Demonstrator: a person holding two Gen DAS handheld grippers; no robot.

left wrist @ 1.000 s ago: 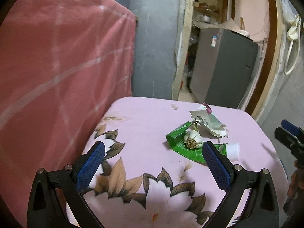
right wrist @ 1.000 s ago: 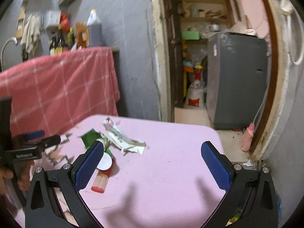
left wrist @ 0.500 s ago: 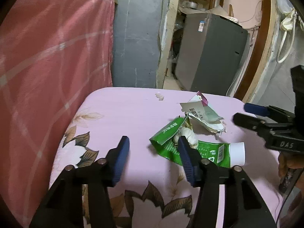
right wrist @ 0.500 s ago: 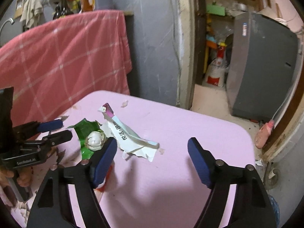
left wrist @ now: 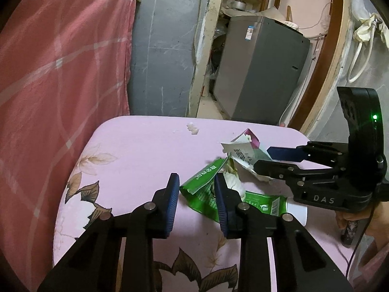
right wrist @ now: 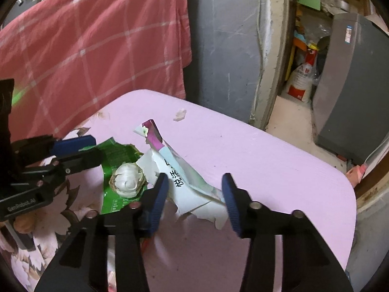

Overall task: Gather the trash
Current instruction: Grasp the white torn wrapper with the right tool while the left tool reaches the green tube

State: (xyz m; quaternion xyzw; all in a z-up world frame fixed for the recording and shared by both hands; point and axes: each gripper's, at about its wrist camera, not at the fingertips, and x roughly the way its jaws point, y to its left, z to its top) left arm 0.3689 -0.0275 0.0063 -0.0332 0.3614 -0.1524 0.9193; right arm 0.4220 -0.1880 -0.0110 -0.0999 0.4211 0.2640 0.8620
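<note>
On the pink floral tablecloth (left wrist: 145,150), I am closing in on a small heap of trash. My left gripper (left wrist: 196,194) is narrowing its jaws around the torn edge of the green wrapper (left wrist: 203,182), pads not yet pressing. My right gripper (right wrist: 194,189) is closing astride the white torn packet (right wrist: 184,180), also not yet pinching. A garlic bulb (right wrist: 127,182) is resting on the green wrapper. The packet's long axis is running from its purple tip at the far side toward me. Next, I judge, both pinches need finishing before lifting.
</note>
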